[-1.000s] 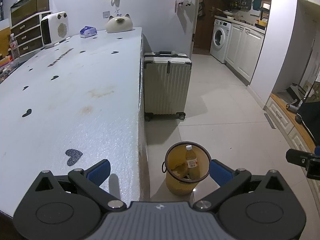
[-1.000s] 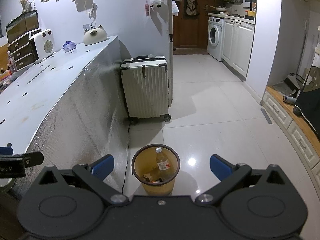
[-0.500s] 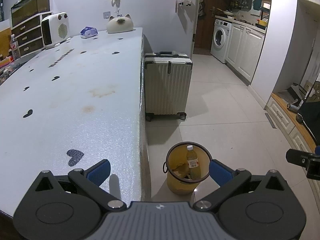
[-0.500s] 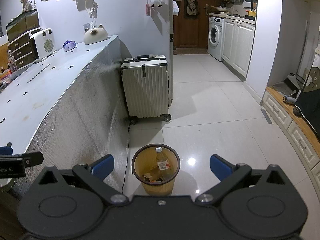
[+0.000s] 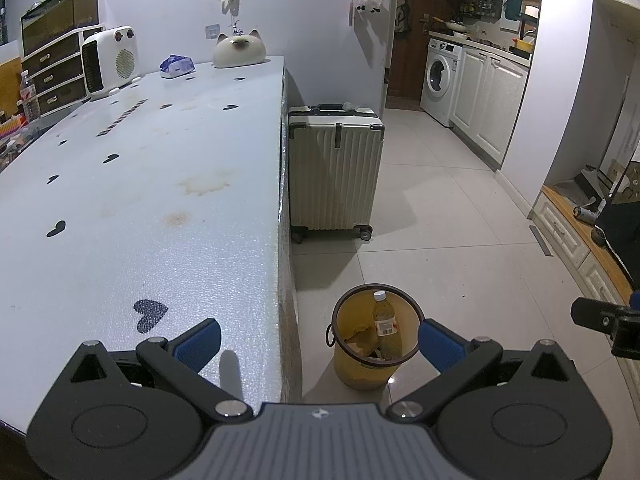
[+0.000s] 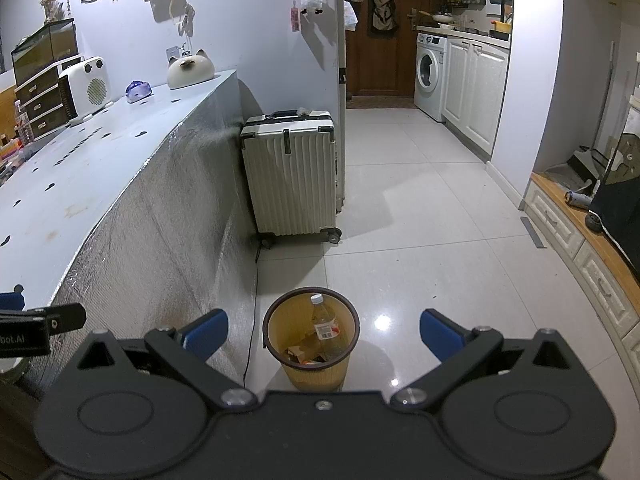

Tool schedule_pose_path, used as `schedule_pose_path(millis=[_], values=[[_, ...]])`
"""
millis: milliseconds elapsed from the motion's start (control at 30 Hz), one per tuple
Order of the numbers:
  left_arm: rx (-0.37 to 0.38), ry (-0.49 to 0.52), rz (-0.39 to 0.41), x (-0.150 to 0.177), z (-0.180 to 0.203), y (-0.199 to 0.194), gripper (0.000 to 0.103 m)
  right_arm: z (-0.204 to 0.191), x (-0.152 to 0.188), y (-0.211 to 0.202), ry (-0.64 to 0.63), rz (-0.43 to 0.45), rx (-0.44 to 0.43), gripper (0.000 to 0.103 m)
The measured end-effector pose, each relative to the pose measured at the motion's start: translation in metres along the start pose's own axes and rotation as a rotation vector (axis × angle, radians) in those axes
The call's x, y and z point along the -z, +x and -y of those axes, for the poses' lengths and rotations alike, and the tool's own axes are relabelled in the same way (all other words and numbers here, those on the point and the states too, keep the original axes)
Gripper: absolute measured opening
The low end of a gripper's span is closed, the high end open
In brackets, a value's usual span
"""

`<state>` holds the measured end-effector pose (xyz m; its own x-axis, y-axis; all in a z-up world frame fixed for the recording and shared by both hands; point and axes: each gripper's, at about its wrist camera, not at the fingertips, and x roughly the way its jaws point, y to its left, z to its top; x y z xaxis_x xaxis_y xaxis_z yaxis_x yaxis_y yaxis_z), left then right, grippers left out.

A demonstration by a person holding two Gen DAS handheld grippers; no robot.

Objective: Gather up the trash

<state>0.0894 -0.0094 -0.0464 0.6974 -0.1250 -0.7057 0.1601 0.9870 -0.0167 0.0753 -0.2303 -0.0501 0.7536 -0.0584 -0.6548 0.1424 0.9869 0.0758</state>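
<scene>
A yellow trash bin [image 5: 362, 372] [image 6: 316, 372] stands on the floor by the table's end. Inside it a plastic bottle [image 5: 386, 330] [image 6: 325, 324] stands upright among brown scraps. My left gripper [image 5: 318, 344] is open and empty, one finger over the table edge, the other over the bin's right rim. My right gripper [image 6: 324, 332] is open and empty above the bin. The right gripper's tip shows at the right edge of the left wrist view [image 5: 608, 320].
A long white table [image 5: 120, 200] with dark heart marks holds a heater [image 5: 108, 60], a cat-shaped object [image 5: 238, 48] and a blue packet [image 5: 176, 66] at its far end. A white suitcase [image 5: 334, 172] stands past the bin. Tiled floor leads to a kitchen with a washing machine [image 5: 440, 76].
The left gripper's view has shifted slightly; the bin sits a little further right between its fingers. The right gripper has barely moved. Both stay open.
</scene>
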Motion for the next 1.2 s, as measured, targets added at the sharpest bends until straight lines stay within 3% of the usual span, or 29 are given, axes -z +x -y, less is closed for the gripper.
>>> schedule_pose_path(millis=[1200], values=[[0.001,0.007,-0.002,-0.0008,0.003,-0.0005,0.103,0.0001,0.0032,0.0004,0.002,-0.003,0.0,0.103]])
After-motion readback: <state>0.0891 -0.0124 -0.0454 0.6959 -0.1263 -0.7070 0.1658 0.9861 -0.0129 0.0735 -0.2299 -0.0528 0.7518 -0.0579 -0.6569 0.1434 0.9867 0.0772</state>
